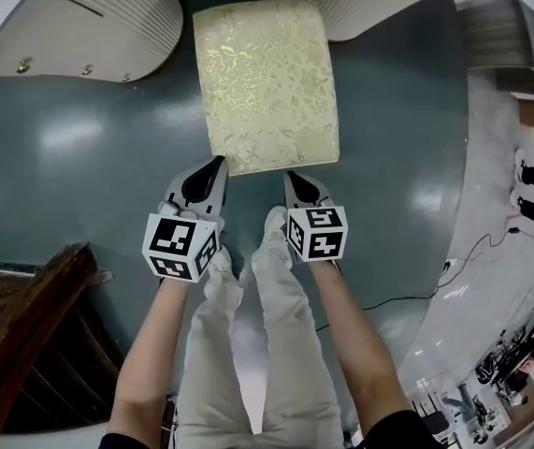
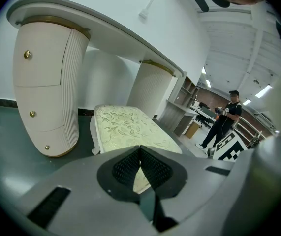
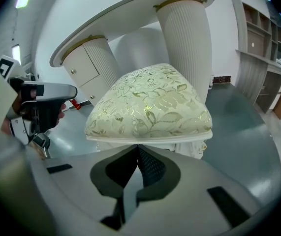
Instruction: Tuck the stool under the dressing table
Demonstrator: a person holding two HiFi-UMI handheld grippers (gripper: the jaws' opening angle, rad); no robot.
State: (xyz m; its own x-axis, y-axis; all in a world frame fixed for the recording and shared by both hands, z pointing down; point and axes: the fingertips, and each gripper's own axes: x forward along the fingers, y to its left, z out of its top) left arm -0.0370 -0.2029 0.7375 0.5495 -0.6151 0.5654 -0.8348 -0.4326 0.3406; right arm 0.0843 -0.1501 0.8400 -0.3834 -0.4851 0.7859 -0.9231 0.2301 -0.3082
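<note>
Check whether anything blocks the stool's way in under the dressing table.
Nothing visible does. The stool faces the gap between the two pedestals of the dressing table, and the floor there looks bare. The left tool and right tool sit shut at its near edge.

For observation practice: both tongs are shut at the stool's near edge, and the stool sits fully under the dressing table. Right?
No. The head view shows the stool mostly out in front of the dressing table; the left tongs and right tongs are shut at its near edge.
</note>
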